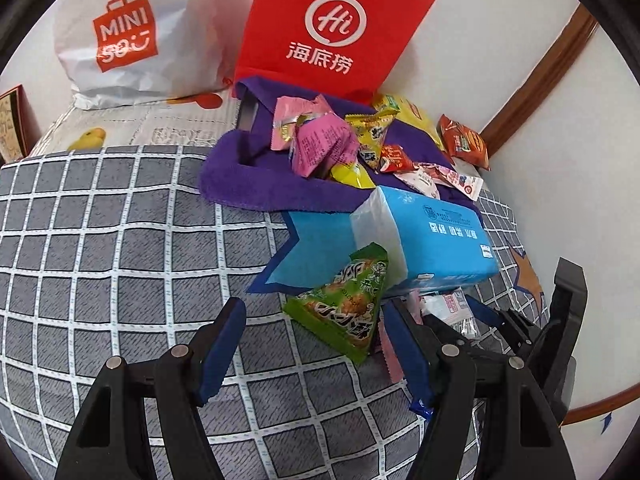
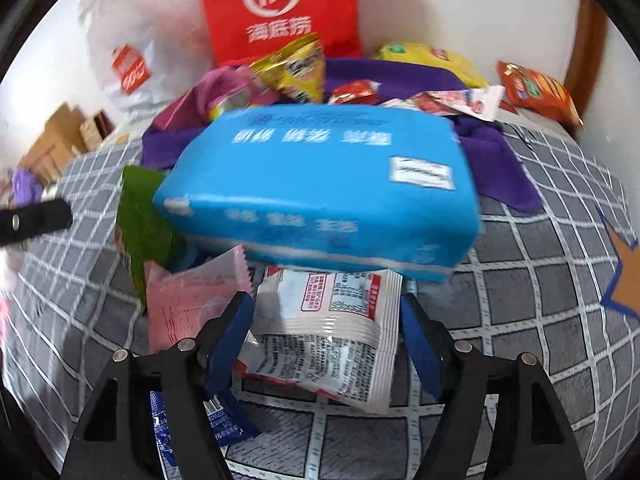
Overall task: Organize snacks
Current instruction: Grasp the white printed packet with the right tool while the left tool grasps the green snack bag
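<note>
A blue tissue pack lies on the checked bedcover, on top of several snack packets. A green triangular snack leans on its near-left end; it shows as a green edge in the right wrist view. My left gripper is open, just in front of the green snack. My right gripper is open, its fingers either side of a white snack packet. A pink packet and a blue packet lie beside it. More snacks are heaped on a purple towel.
A red bag and a white MINISO bag stand against the wall behind the heap. An orange snack packet lies by the wooden trim at right. Checked bedcover spreads to the left.
</note>
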`<action>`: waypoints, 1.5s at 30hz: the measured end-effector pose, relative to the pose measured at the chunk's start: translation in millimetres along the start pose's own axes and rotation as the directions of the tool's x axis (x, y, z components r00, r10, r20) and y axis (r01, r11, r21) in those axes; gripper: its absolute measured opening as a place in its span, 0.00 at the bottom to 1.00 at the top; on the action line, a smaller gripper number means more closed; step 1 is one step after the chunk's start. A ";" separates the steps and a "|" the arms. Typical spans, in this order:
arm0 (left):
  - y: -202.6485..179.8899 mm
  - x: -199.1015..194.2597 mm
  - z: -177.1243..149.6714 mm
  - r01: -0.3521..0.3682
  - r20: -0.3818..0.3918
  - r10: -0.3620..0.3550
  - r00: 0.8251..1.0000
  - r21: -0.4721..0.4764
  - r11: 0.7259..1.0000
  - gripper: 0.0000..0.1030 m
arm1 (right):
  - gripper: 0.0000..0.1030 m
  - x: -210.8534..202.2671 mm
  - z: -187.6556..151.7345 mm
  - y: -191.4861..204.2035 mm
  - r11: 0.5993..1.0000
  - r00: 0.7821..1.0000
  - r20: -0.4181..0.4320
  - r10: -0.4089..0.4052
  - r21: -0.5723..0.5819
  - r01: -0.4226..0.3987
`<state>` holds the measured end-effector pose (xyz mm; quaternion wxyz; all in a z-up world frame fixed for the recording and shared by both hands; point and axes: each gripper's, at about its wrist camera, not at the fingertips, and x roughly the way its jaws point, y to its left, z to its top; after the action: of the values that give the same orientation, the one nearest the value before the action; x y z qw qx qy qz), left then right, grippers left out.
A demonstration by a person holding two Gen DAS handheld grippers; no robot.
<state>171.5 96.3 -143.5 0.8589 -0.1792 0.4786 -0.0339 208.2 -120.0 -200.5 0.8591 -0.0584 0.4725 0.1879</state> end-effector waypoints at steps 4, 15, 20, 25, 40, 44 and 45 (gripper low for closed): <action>-12.8 6.8 -0.4 -0.011 -0.013 0.011 1.000 0.041 0.999 0.67 | 0.44 -7.0 -2.5 -9.6 0.999 0.999 0.049 0.015 0.036 -0.017; -38.1 56.9 -6.4 -0.120 -0.029 0.125 0.992 0.130 0.984 0.65 | 0.39 -33.5 -26.3 -48.1 0.998 0.996 0.081 0.024 0.056 -0.028; -42.9 64.9 -15.2 -0.186 0.032 0.183 0.983 0.191 0.964 0.57 | 0.39 -31.8 -33.6 -57.8 0.996 0.995 0.097 0.039 0.080 -0.046; -43.1 63.0 -20.5 -0.211 0.093 0.195 0.976 0.217 0.953 0.56 | 0.39 -27.7 -33.0 -61.7 0.993 0.994 0.088 0.061 0.099 -0.070; -47.9 67.8 -23.5 -0.250 0.110 0.230 0.967 0.223 0.942 0.57 | 0.45 -24.5 -33.3 -64.2 0.986 0.990 0.092 0.106 0.119 -0.116; -49.3 68.3 -24.1 -0.260 0.112 0.240 0.964 0.229 0.938 0.56 | 0.45 -24.7 -33.7 -63.6 0.988 0.991 0.090 0.096 0.113 -0.106; -49.6 68.3 -24.0 -0.261 0.113 0.241 0.964 0.231 0.937 0.56 | 0.44 -24.9 -33.9 -63.9 0.988 0.991 0.091 0.095 0.114 -0.105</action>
<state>194.0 27.7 -193.4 0.8906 -0.0109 0.4539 0.0249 193.6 -195.0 -203.2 0.8698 0.0245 0.4482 0.2048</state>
